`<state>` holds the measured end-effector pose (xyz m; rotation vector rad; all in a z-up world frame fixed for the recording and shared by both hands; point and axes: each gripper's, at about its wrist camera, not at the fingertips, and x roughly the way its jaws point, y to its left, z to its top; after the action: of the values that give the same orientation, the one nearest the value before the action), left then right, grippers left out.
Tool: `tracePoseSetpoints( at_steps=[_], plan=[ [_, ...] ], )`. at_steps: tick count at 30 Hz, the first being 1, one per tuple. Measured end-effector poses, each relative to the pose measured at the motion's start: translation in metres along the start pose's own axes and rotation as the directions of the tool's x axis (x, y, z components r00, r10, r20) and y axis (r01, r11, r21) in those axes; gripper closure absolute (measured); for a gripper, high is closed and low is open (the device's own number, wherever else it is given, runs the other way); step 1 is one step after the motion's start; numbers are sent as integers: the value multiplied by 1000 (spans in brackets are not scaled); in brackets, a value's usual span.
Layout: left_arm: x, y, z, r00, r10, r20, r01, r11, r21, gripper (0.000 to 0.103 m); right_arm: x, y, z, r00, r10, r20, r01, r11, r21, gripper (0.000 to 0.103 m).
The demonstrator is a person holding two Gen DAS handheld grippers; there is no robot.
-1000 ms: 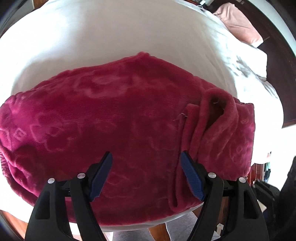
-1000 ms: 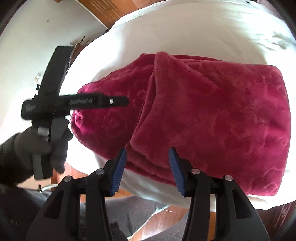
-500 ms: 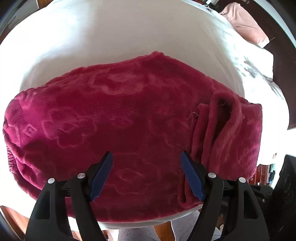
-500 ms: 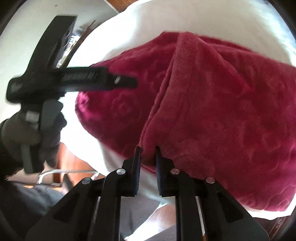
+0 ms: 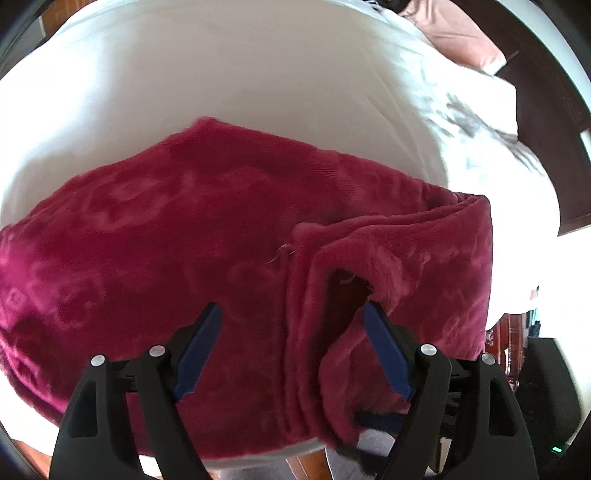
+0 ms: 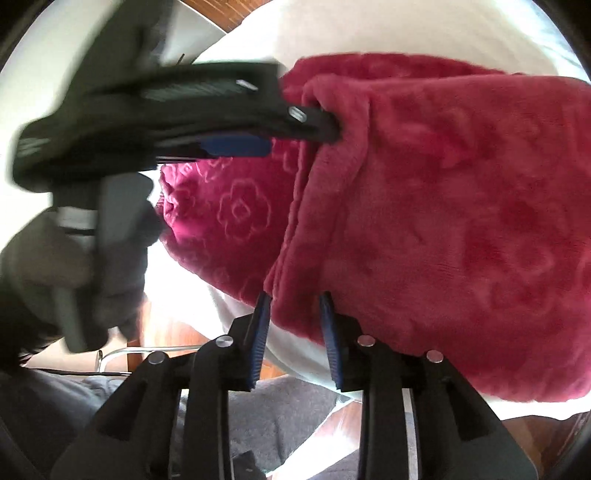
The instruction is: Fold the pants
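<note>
The red fleece pants lie folded into a thick block on a bed covered by a white sheet, close to the near edge of the mattress. No container shows in either view; a pink pillow sits at the far end of the bed, partly cut off by the frame.

The left gripper stands spread wide over the pants. One blue pad sits at the mouth of a rolled-up fold of fleece, which hides part of it, and the other hangs above the flat top layer. Its jaws have just been opening a little further, with fabric lying between them but not pinched. From the right wrist view this same gripper is smeared by motion blur — its upper finger tip is buried in the fold, and the gloved hand holding its handle is hard to make out.

The right gripper is narrow, its pads on either side of the layered edge of the pants at the near corner. Its jaws closed and have just been opening again; the fleece edge is between them, but whether the pads press on it I cannot tell — the cloth covers the contact. Below, grey trousers and wooden floor show past the mattress edge.
</note>
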<state>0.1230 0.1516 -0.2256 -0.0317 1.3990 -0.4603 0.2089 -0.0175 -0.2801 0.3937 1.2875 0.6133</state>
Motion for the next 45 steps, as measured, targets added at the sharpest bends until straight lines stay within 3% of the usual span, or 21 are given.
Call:
tracePoseSetpoints(
  at_steps=[5,12,22,29,35,38,40,42,45],
  plan=[
    [31,-9,7,999,-1,-33,1,1000,-21,19,-25,-19,-12,1000,-22,16,21,999,32,71],
    [42,-7,10,999,44,-12,-44,998,-33,16,-50,-54,-21,999,-40,25,37,994,101,66],
    [-5,30,-6,989,135,61,-120,970,-210,18,-45,-86,31,991,-127,48,124,990,62,65],
    [-37,-9,-21,983,103,150,-73,979,-190,18,-40,-97,72,971,-229,63,229,973,0,64],
    [-18,-54,-15,991,29,134,-14,994,-108,18,-38,-101,95,958,-275,80,278,960,-29,64],
    [3,-64,-10,995,20,103,-13,998,-64,37,-42,-102,101,955,-281,97,285,958,-23,64],
    [24,-57,-2,995,75,64,-70,995,-66,54,-48,-103,104,949,-292,116,296,955,-21,64],
    [37,-44,4,996,70,50,-64,992,-109,60,-57,-103,104,936,-321,141,328,944,-32,64],
    [41,-25,8,999,1,52,9,982,-188,63,-61,-109,107,917,-366,158,376,926,-39,64]
  ],
)
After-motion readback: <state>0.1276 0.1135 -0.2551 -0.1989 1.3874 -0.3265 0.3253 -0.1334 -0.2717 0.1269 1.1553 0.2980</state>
